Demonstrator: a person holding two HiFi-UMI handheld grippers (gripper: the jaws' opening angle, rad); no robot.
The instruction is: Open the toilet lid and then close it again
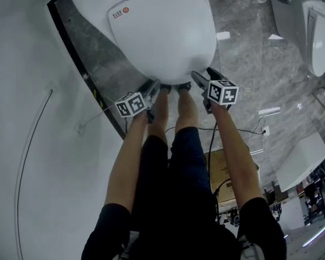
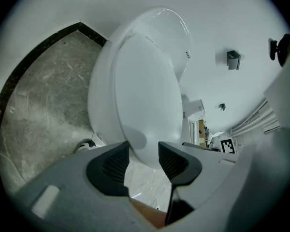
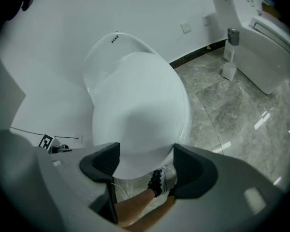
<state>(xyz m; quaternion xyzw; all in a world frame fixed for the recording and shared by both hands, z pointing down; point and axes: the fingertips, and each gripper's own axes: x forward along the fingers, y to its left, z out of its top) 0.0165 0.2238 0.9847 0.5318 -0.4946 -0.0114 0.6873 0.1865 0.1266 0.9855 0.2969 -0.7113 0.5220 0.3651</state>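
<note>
Toilet lid (image 1: 162,31) down flat, closed over the bowl, at the top middle of the head view, straight ahead of the person's shoes and just beyond both tools. Glossy white, smooth, egg-shaped and gently domed, tapering to a rounded front edge. Small sticker (image 1: 119,12) with a red dot near one rear corner, its print too small to read. Soft grey shadow across the front of the dome in the right gripper view.

Left gripper (image 2: 143,151) spread, pinching nothing: only the lid's front rim showing in the gap, beyond the tips. Right gripper (image 3: 146,153) also spread wide, with the lid's front edge framed between the jaws but not pressed, and a dark shoe (image 3: 157,181) and a bare leg below.

Seat and bowl almost wholly covered by the lid from above; rear of the toilet cut off at the top edge of the head view. Jaw tips dark and hard to separate there, under the checkered marker cubes (image 1: 131,104). Lower floor masked by the person's legs and dark clothing.

Ribbed black pads (image 2: 108,166) set in matte grey plastic bodies. Floor (image 1: 249,42) of polished grey veined stone, catching bright reflections. Plain white wall (image 1: 21,118) with a black skirting strip (image 1: 76,58) at its foot. Thin cable (image 1: 244,130) trailing across the stone.
</note>
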